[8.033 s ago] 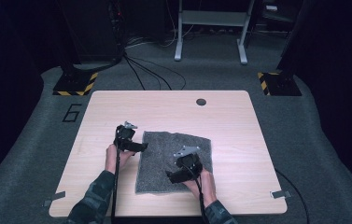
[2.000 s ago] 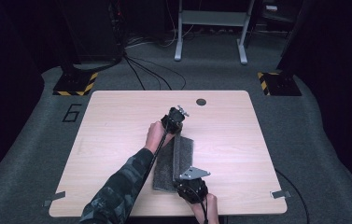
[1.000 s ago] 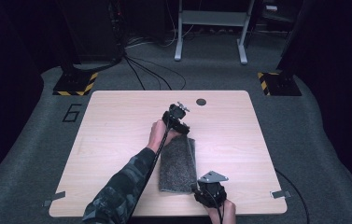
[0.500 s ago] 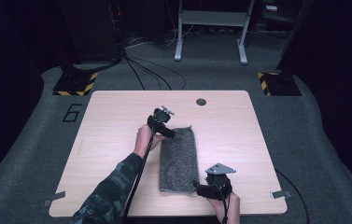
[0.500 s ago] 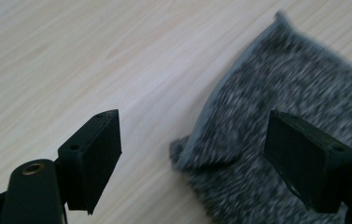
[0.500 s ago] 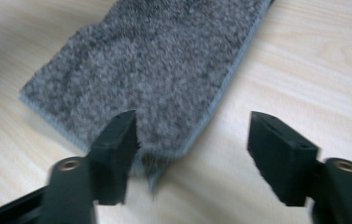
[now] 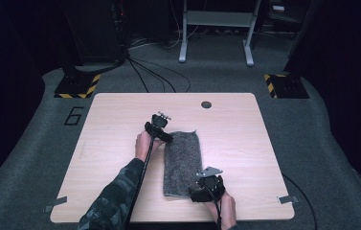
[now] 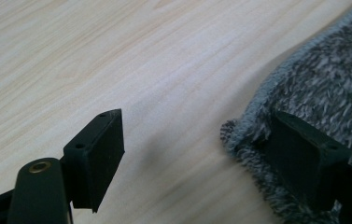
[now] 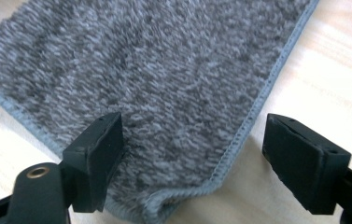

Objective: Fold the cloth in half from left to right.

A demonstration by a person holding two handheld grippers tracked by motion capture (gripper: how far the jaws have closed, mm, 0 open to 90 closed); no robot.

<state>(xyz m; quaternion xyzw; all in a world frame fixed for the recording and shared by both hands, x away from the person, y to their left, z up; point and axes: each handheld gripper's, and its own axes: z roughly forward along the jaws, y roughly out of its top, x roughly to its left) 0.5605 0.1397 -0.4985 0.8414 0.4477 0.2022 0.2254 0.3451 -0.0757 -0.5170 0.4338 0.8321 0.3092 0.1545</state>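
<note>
Both claws are being held wide apart, with nothing pinched. Left gripper [image 7: 159, 128] is being held at the far left corner of the grey towel [image 7: 183, 160], one jaw resting on its fluffy edge. Right gripper [image 7: 206, 188] is being held over the near right corner. Lying flat on the wooden table [image 7: 120, 120], the towel is being kept folded narrow, its long side pointing away from the person. Both hands are being reached in from the near edge.

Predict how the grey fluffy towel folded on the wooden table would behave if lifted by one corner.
The grey fluffy towel would probably droop limply: it lies flat in soft folded layers. The layers may fall open, since nothing pins them. Its deep pile suggests good grip, hardly slippery.
</note>
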